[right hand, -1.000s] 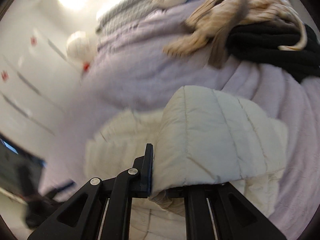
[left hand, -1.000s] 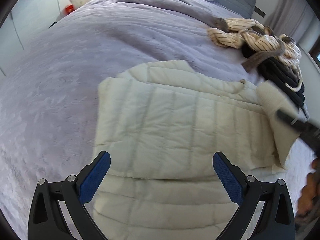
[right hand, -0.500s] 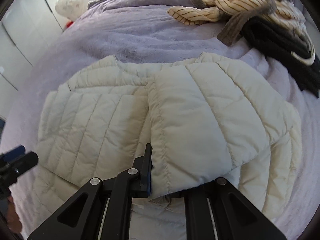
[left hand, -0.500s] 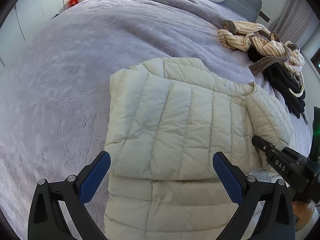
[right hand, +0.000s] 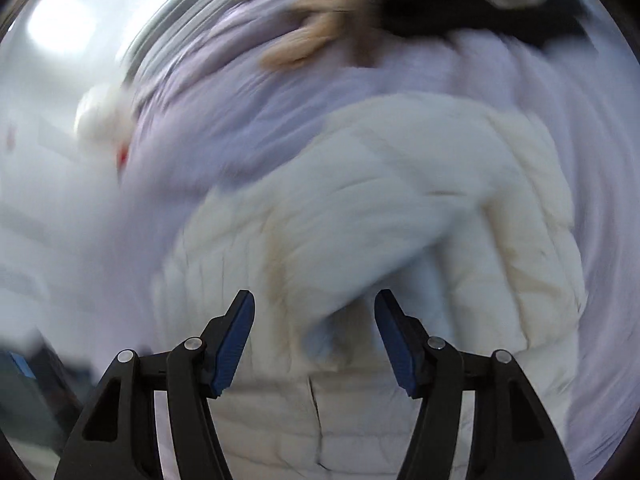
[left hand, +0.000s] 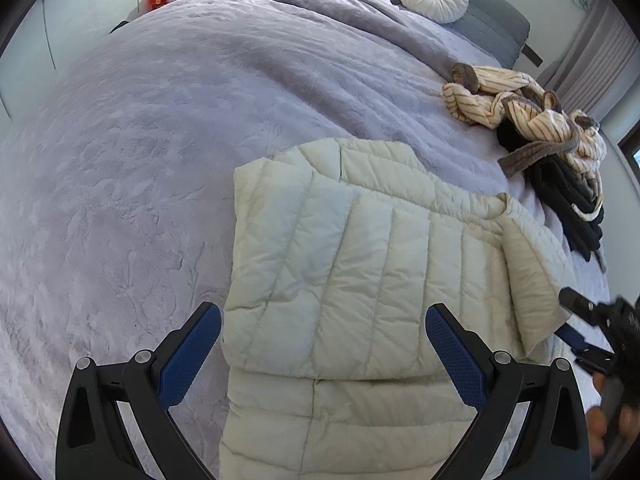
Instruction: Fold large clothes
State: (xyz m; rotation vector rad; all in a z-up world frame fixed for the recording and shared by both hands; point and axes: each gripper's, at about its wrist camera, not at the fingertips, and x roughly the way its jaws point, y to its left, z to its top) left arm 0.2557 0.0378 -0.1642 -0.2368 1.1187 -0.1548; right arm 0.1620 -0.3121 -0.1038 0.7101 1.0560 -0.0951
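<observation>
cream quilted down jacket (left hand: 360, 280) lying folded on lilac bedspread (left hand: 140, 160), both sides turned in. left gripper (left hand: 323, 354) spread wide above near hem, pinching nothing. right gripper (right hand: 314, 336) with jaws just parted, pads clear of blurred sleeve fold (right hand: 360, 216). striped and black garments (left hand: 532, 120) heaped well apart near far edge.

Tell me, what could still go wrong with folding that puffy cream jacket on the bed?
1. The right tool has just been opening, with nothing pinched now; the jacket flap on that side curls up at its edge and may spring open.
2. The right-wrist view is badly blurred, so a quick swing might snag the padding.
3. The striped garment and dark clothes lie close beside the jacket and could get tangled in later folds.
</observation>
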